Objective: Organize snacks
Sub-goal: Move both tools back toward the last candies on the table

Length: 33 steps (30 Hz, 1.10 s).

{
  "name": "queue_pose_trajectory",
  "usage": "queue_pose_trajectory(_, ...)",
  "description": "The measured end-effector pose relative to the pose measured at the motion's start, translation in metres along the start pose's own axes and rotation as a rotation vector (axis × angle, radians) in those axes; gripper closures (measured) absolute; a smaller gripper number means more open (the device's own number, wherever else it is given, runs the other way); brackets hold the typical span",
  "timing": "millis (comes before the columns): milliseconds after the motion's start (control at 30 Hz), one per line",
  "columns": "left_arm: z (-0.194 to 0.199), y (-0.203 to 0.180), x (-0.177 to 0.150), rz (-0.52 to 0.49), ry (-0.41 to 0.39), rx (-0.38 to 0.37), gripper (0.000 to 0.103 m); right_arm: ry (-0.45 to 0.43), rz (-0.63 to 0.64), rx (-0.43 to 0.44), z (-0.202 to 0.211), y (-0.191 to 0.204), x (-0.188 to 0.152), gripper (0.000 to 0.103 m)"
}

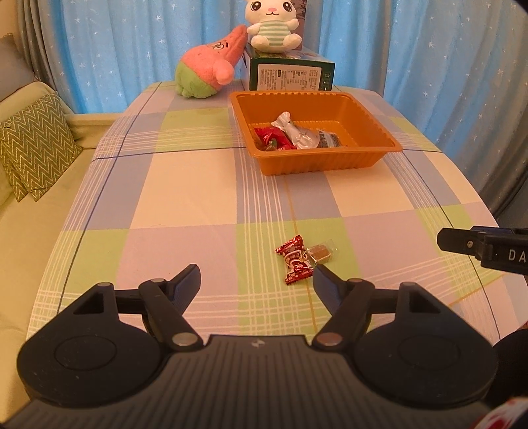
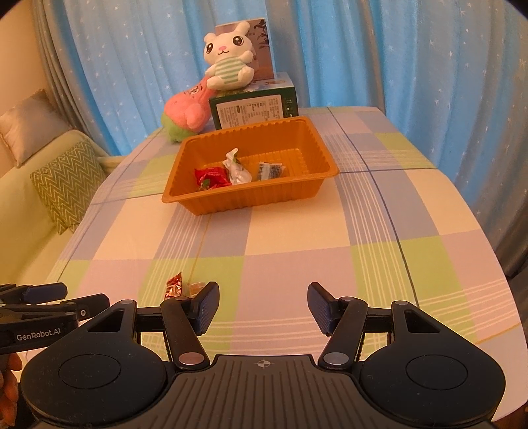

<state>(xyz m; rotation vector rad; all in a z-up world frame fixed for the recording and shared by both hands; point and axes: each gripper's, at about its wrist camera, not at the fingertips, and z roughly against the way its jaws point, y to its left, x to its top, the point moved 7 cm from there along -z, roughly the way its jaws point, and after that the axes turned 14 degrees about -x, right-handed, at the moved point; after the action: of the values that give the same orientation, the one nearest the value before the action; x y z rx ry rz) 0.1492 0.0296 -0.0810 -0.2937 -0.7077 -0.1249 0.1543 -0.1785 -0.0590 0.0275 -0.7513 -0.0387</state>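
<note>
— How far along does the snack sorting look?

— Partway, I'd judge. The ribbed orange plastic tray (image 1: 316,155) well ahead of both grippers already holds three pieces: a red wrapped sweet (image 1: 272,137), a crumpled silver foil packet (image 1: 295,132) and a small dark printed sachet (image 1: 326,140) at its right.

— And what's left out?

— Two pieces on the checked pastel tablecloth (image 1: 184,198): a red twist-wrapped candy (image 1: 296,260) and a clear-wrapped brown cube sweet (image 1: 319,254), touching each other. They lie just ahead of the left gripper (image 1: 256,277), close by its right-hand finger rather than centred between the two.

— Is either tool holding anything?

— No. The left gripper's fingers are spread wide with only cloth between them. The right gripper (image 2: 263,305) is likewise spread and empty; the two loose sweets sit beyond its left finger, partly hidden by it.

— So what remains?

— Both loose pieces need lifting and carrying forward to the tray. The left gripper seems better placed, though it would have to shift rightward to straddle the red candy. Since the two sweets touch, one may get nudged or dragged when the other is taken.

— And the things at the far end?

— The pink and green plush toy (image 1: 208,71), the white rabbit plush in a striped top (image 1: 272,26) and the green printed carton (image 1: 290,74) beneath it stand beyond the tray — not snacks to move, as far as I can judge.
</note>
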Motion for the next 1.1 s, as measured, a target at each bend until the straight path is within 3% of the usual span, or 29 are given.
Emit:
queue_pose_trajectory(300, -0.025, 0.001, -0.004, 0.019, 0.032, -0.016, 0.032, 0.018, 0.003, 0.012, -0.016, 0.0, -0.009, 0.044)
queue_pose_trajectory(800, -0.071, -0.004, -0.002, 0.03, 0.079, -0.06, 0.046, 0.062, -0.017, 0.006, -0.051, -0.007, -0.016, 0.044)
queue_pose_trajectory(1100, -0.102, -0.004, 0.004, 0.025, 0.104, -0.081, 0.061, 0.093, -0.021, 0.002, -0.074, -0.008, -0.021, 0.044)
